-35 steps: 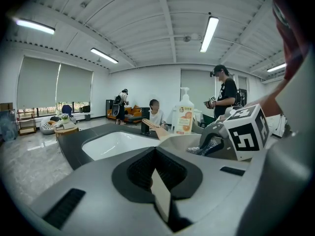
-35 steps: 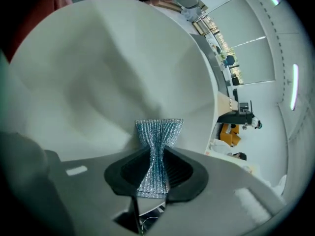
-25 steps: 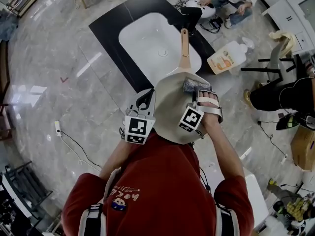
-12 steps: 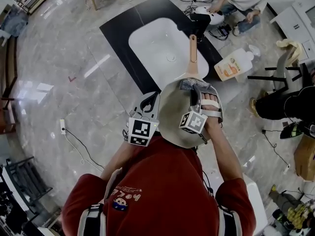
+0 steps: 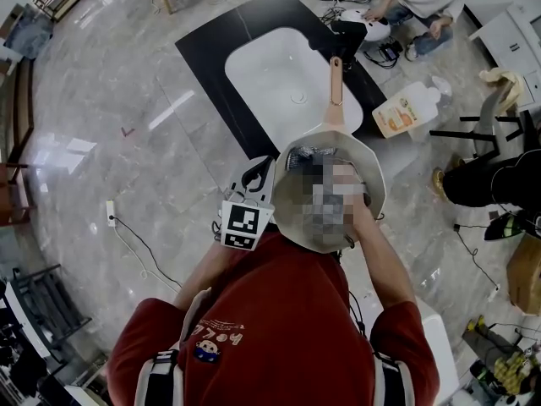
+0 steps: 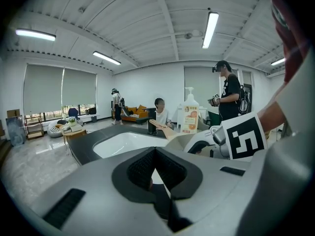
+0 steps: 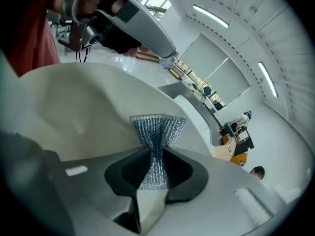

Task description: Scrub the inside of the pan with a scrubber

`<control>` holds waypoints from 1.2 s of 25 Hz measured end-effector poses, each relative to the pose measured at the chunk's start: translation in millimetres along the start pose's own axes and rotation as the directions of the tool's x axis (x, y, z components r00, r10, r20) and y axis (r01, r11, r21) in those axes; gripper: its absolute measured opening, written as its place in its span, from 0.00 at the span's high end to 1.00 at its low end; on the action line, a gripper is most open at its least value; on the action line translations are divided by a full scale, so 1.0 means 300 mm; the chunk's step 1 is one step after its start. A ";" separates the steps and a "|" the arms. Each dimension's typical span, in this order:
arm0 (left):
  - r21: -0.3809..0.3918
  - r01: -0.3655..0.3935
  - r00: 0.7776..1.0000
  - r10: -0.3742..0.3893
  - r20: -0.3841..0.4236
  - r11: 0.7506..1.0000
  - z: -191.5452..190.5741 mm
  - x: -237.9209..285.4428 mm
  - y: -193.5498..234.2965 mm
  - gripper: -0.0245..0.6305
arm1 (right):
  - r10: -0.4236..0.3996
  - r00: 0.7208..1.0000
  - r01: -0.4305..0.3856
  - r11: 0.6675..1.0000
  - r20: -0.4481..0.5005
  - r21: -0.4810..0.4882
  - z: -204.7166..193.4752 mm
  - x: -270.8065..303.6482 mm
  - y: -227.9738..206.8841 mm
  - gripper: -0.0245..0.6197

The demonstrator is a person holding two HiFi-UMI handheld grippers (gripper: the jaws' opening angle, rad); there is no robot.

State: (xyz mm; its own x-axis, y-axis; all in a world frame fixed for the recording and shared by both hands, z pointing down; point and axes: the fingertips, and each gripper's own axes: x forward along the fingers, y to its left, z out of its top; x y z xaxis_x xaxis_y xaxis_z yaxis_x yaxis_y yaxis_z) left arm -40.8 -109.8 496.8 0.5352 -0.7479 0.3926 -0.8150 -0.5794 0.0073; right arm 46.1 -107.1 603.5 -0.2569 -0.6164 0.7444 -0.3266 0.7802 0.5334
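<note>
The pan (image 5: 365,166) was held close in front of the person, off the black counter (image 5: 203,45). Its long handle (image 5: 336,81) was pointed away, over the edge of the white sink (image 5: 266,70). The L gripper (image 5: 256,169) was seen at the pan's left rim. Its fingers were pressed together, & a thin pale strip, prob. the rim, was pinched btwn them. The R gripper (image 7: 156,157) was put inside the pan. Its fingers were squeezed tight on the shiny silver scrubber (image 7: 156,127), which was nipped in at the middle & fanned out at the tip. The tip was laid on the pan's inner wall, on the handle side. A soap bottle (image 5: 404,108) was seen just right of the sink.
</note>
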 end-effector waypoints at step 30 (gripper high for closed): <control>-0.010 0.035 0.999 -0.035 0.006 0.999 -0.017 0.007 -0.045 0.95 | 0.493 0.861 -0.481 0.869 -0.127 0.113 -0.085 -0.255 0.386 0.85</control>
State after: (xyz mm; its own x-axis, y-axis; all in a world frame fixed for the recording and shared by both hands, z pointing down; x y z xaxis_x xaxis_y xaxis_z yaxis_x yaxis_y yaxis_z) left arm -29.8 -101.8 502.2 0.5645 -0.7294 0.3863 -0.7982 -0.6017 0.0303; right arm 51.2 33.0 618.5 -0.2664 -0.1327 0.9547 -0.2635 0.9628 0.0603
